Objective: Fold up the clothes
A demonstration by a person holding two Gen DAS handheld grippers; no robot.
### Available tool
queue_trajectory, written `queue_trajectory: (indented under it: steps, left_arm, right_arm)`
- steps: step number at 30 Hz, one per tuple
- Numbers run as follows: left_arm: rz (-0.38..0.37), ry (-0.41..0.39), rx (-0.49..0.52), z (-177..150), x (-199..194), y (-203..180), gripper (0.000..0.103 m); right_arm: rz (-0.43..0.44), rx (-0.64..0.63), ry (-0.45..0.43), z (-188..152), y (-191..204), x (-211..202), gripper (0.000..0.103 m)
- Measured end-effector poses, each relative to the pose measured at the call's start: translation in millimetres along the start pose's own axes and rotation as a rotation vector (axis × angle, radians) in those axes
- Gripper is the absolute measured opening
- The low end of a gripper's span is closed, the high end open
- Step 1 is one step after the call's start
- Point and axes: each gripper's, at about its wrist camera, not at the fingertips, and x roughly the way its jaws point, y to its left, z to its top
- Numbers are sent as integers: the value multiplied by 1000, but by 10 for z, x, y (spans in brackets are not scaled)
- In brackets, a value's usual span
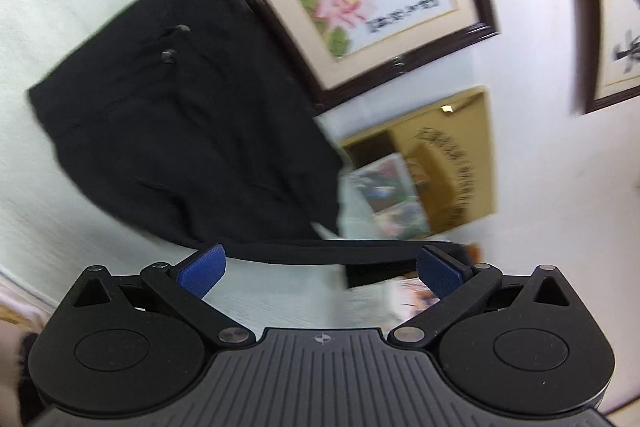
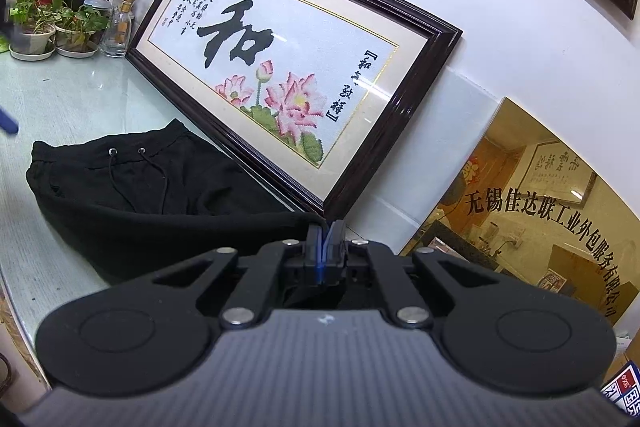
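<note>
A pair of black drawstring trousers (image 2: 132, 199) lies on the pale glass-topped table, waistband toward the far left; it also shows in the left wrist view (image 1: 188, 131). My right gripper (image 2: 326, 239) is shut on the trousers' near right edge, with black cloth running into the blue pads. My left gripper (image 1: 320, 267) is open above the table, blue pads wide apart. A black band of the cloth (image 1: 320, 253) stretches across in front of its fingertips, not gripped.
A framed lotus embroidery (image 2: 280, 75) leans on the wall right behind the trousers. A gold plaque (image 2: 520, 211) stands to its right. Potted plants (image 2: 52, 23) and a glass bottle (image 2: 120, 23) stand at the table's far left. The table edge (image 2: 16, 315) runs near left.
</note>
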Motion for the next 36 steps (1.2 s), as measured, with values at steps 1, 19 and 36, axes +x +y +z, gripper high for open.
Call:
queue_trajectory:
  steps: [1, 19, 36]
  left_arm:
    - [83, -80, 58, -34, -32, -53, 103]
    - [1112, -1025, 834, -741, 111, -707, 103]
    - [492, -508, 28, -106, -146, 251, 90]
  right_arm:
    - [1, 2, -3, -3, 0, -7, 3]
    - [8, -4, -54, -22, 38, -146, 3]
    - [-11, -5, -62, -29, 7, -125, 3]
